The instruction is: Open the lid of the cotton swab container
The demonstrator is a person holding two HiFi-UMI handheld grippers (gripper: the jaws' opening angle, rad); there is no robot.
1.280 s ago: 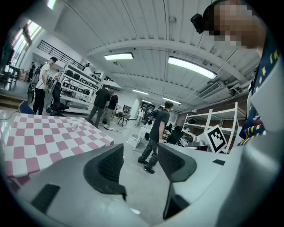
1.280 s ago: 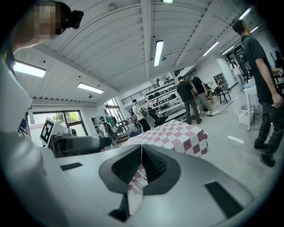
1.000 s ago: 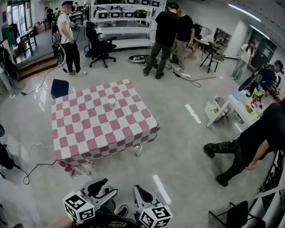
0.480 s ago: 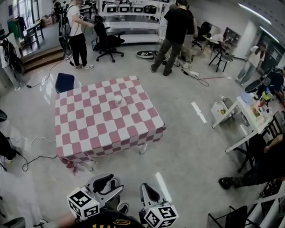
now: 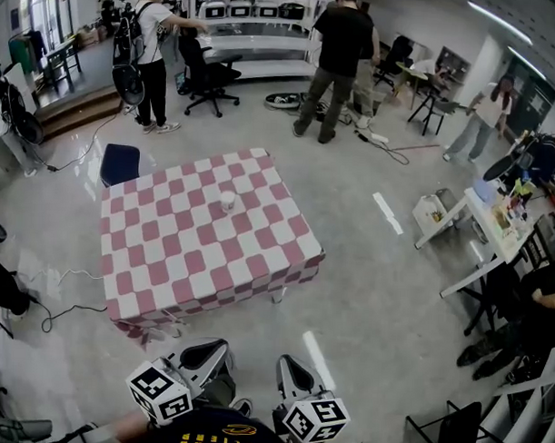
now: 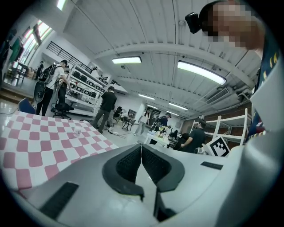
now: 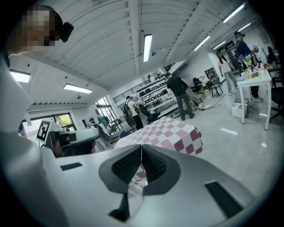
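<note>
Left gripper (image 5: 206, 352) and right gripper (image 5: 290, 371) clenched empty, held well short of the table (image 5: 167, 267); we judge approach pending. Cotton swab container (image 5: 227, 202) mid-table.

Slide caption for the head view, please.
Left gripper and right gripper, shut and empty, short of the checkered table bearing the cotton swab container.
</note>
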